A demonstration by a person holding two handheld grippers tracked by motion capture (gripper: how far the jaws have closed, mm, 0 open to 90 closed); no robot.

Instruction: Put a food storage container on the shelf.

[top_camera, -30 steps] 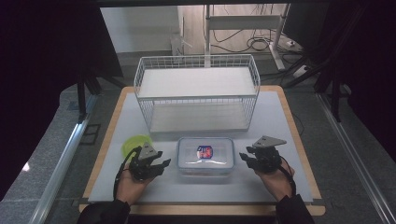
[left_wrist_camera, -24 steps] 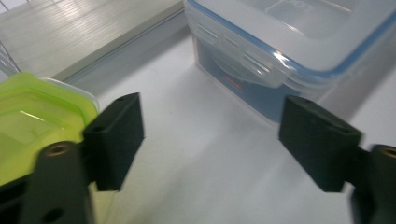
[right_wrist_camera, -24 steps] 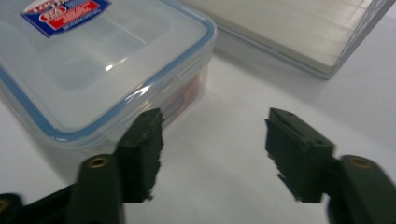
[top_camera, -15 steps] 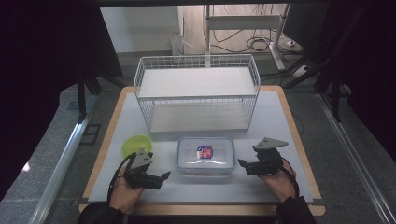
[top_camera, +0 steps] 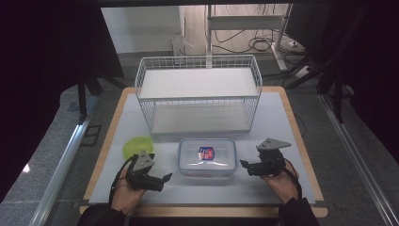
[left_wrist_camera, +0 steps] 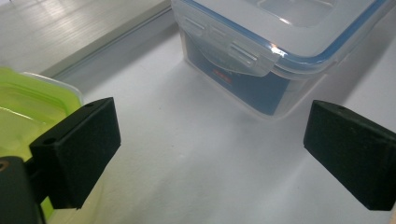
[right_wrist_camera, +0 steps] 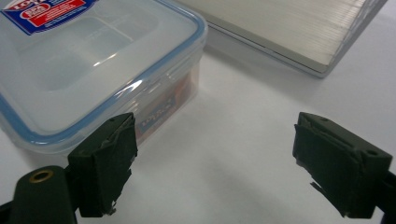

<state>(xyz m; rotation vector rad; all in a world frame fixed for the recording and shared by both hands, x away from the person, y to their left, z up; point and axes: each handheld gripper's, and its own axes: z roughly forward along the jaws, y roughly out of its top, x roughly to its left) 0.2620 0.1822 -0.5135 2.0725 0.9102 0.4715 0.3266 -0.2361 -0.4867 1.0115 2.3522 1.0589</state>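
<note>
A clear lidded container (top_camera: 207, 157) with a blue seal and a red and blue label lies on the white table top between my two grippers. My left gripper (top_camera: 163, 179) sits just left of it, pointing right. Its jaws have just been opening and stand wide with nothing between them. The left gripper view has the container's latch side (left_wrist_camera: 243, 56) ahead of the open gripper (left_wrist_camera: 210, 140). My right gripper (top_camera: 244, 165) sits just right of the container, pointing left. Its jaws have just been opening too and hold nothing. In the right gripper view the container's corner (right_wrist_camera: 154, 79) lies beyond the left jaw of the open gripper (right_wrist_camera: 219, 158).
A green plastic lid or bowl (top_camera: 137, 147) lies behind my left gripper, and its edge (left_wrist_camera: 28, 107) shows beside that gripper's left jaw. A white wire basket shelf (top_camera: 197, 94) stands at the back of the table. The table's wooden front edge (top_camera: 202, 211) runs close to both hands.
Both grippers' jaws have spread apart. My left hand has drawn back a little toward the table's front edge. The right hand and the container stay put.
</note>
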